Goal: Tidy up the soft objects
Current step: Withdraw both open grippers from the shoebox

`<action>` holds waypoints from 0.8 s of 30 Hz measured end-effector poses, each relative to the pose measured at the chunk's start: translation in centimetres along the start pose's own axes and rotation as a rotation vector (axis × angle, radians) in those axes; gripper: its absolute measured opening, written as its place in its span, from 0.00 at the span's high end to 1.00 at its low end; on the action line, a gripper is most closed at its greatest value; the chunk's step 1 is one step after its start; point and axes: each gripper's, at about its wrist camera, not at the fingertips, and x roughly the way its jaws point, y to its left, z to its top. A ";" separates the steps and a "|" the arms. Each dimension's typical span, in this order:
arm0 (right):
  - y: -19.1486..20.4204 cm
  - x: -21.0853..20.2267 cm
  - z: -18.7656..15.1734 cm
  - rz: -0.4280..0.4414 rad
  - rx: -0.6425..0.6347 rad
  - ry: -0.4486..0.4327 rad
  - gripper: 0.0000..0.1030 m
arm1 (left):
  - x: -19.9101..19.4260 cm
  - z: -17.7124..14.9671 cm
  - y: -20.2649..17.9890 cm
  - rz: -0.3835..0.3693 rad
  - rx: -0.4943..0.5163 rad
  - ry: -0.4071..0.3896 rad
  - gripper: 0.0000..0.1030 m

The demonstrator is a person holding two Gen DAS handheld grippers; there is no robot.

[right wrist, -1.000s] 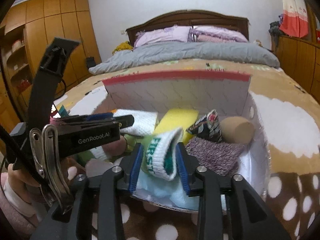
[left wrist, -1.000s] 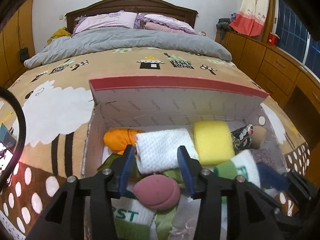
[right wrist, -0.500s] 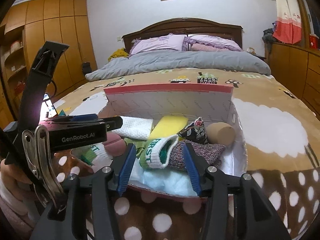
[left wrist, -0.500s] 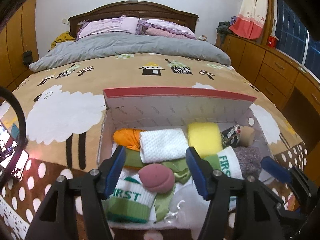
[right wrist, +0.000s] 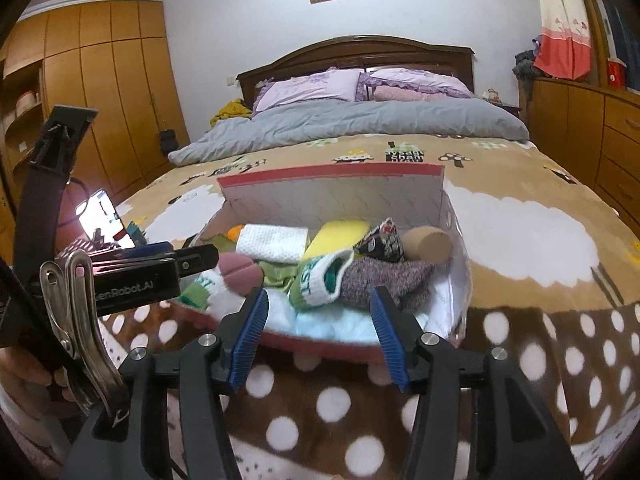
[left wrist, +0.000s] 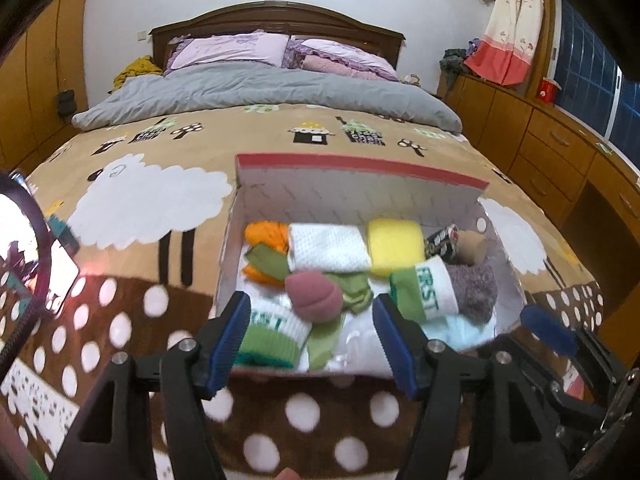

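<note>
Two grippers, both spreading wider with nothing between the pads: left gripper point(left wrist: 308, 344) and right gripper point(right wrist: 318, 332) hover off the near edge of the shoebox point(left wrist: 360, 184) on the bed point(left wrist: 160, 184). Soft items lie packed inside, apparently to keep them together: white towel point(left wrist: 326, 248), yellow sponge point(left wrist: 396, 242), pink sock ball point(left wrist: 314, 296), green-white socks point(right wrist: 318, 280). Sorting looks about finished.

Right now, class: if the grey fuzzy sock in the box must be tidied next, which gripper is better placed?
Probably right. The right gripper, jaws opening and empty, faces the grey fuzzy sock; the left gripper fronts the pink ball.
</note>
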 end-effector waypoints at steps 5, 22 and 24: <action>0.7 -0.9 -1.4 -0.007 -0.006 0.014 0.35 | -1.2 -2.2 0.0 -0.002 -0.016 0.026 0.33; 0.4 -0.3 -4.4 -0.085 0.043 0.097 0.35 | 0.5 -7.4 -0.8 0.020 0.011 0.115 0.33; 0.3 0.2 -4.7 -0.090 0.051 0.113 0.35 | 0.9 -7.5 -0.7 0.026 0.007 0.121 0.33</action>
